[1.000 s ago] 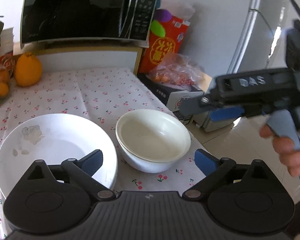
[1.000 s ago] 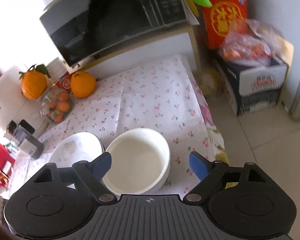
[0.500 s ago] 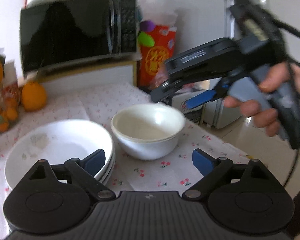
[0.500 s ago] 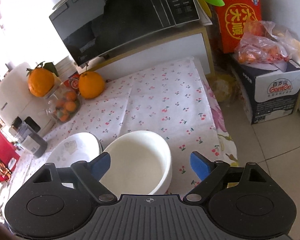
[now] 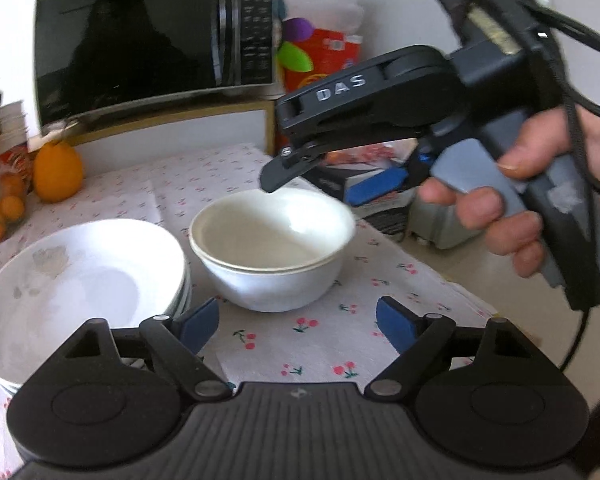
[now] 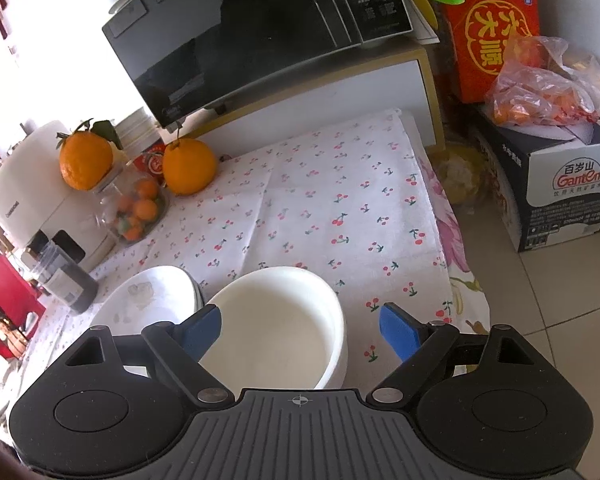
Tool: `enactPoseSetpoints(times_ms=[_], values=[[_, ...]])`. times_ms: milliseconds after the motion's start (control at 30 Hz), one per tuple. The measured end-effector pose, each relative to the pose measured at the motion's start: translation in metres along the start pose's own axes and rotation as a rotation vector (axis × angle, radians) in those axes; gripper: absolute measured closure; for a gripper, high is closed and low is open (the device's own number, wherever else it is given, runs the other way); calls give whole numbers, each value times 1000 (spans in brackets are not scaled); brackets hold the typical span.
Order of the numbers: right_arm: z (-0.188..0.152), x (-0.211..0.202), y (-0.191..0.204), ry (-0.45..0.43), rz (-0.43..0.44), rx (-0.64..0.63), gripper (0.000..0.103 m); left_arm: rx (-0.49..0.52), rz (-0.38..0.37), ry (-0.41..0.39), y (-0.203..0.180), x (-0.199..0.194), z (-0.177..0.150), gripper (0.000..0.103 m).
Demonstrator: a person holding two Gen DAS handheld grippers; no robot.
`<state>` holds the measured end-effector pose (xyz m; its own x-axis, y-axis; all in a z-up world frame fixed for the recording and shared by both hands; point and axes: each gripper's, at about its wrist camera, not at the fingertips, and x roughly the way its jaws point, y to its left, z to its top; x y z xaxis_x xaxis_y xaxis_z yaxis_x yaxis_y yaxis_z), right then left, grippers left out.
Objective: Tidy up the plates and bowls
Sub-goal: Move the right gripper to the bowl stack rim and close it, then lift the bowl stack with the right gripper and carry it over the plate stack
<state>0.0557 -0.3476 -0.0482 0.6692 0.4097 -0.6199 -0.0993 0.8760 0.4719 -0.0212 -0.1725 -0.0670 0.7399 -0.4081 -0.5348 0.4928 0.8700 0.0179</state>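
Left wrist view: the left gripper (image 5: 298, 322) is closing with nothing between its jaws; two nested bowls (image 5: 272, 248) sit just ahead of them, a stack of plates (image 5: 80, 292) beside the left jaw.

Right wrist view: the right gripper (image 6: 300, 330) stands wide over the bowls (image 6: 278, 324), gripping nothing; plates (image 6: 152, 300) lie left of its jaws.
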Motion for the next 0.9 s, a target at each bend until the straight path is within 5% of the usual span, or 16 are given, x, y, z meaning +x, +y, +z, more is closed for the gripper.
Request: enactPoseSetpoints(times_ms=[267,900], values=[[3,14,-3,28,18,-6,25,-47,35,-17,-2,6,1,20],[3,32,-8,77,4,43,67,-62,25,-59,6,17,5,25]])
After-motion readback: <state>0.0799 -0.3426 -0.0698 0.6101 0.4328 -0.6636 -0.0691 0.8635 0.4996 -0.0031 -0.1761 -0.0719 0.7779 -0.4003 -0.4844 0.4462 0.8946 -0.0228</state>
